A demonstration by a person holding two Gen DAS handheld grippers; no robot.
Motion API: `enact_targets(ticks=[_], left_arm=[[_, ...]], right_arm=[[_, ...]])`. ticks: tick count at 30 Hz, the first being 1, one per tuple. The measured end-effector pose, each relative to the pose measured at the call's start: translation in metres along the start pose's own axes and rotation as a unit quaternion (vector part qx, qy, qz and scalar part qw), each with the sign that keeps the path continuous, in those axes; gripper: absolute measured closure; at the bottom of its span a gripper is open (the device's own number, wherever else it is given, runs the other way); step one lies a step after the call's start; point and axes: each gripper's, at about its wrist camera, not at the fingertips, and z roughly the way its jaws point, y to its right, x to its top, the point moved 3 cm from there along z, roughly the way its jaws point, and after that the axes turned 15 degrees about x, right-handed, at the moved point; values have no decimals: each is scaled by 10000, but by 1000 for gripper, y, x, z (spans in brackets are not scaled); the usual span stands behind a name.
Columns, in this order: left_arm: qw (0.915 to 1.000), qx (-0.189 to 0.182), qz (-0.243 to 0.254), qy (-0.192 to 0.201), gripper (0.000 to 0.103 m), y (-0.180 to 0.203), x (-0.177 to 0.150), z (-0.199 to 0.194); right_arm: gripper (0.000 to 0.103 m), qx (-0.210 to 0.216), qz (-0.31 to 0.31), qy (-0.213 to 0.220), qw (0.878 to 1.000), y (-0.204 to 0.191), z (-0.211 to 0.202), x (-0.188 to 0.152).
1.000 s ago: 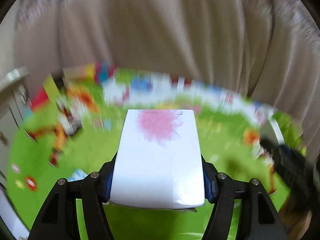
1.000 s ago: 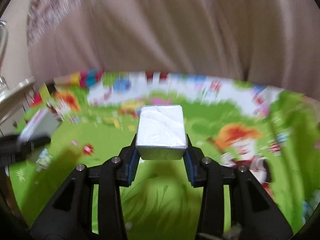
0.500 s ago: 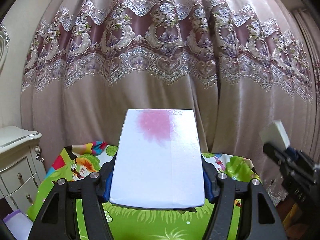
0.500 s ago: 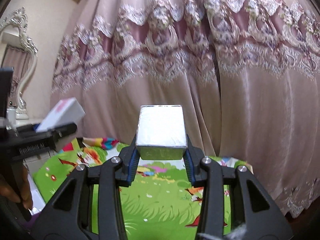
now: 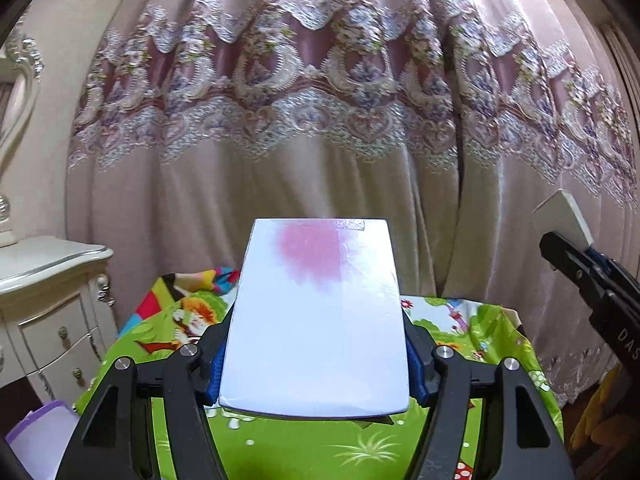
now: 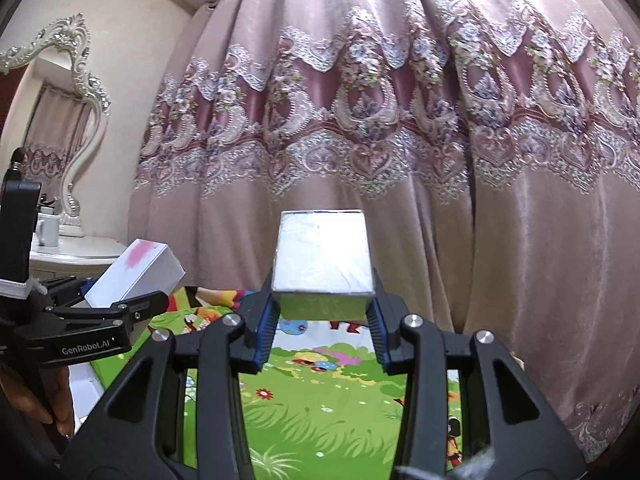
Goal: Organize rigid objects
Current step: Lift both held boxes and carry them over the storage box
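My left gripper is shut on a white box with a pink flower print, held level above the table with its blue pads against both sides. My right gripper is shut on a smaller silver box, also lifted and pointing toward the curtain. In the right wrist view the white box and the left gripper appear at the left, a hand below them. In the left wrist view the right gripper shows at the right edge with a corner of the silver box.
A table covered with a green cartoon cloth lies below both grippers. A pink embroidered curtain hangs close behind it. A white dresser with an ornate mirror and a mug stands at the left. A purple-lidded container sits low left.
Both grippers rose and tilted up from looking down at the green cloth to pointing level at the curtain, each keeping its box. Over the last half second they drifted only slightly.
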Motion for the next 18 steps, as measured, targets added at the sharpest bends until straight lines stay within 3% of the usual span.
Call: enact_targets(ticks=[7,13,18], left_arm=[[9986,463,-139,236,36,-41,0,-16],[9963,819,-244,-35,36,-82,-12,-18],[9923,1101,-388,-406,36,-118,-29,-17]], right_arm=[[59,542,-192,43,9983,-37,16,11],[59,1324,-303,-320,9902,-81,42,10],[59,2090,-258,-872,9737,-119,72,2]])
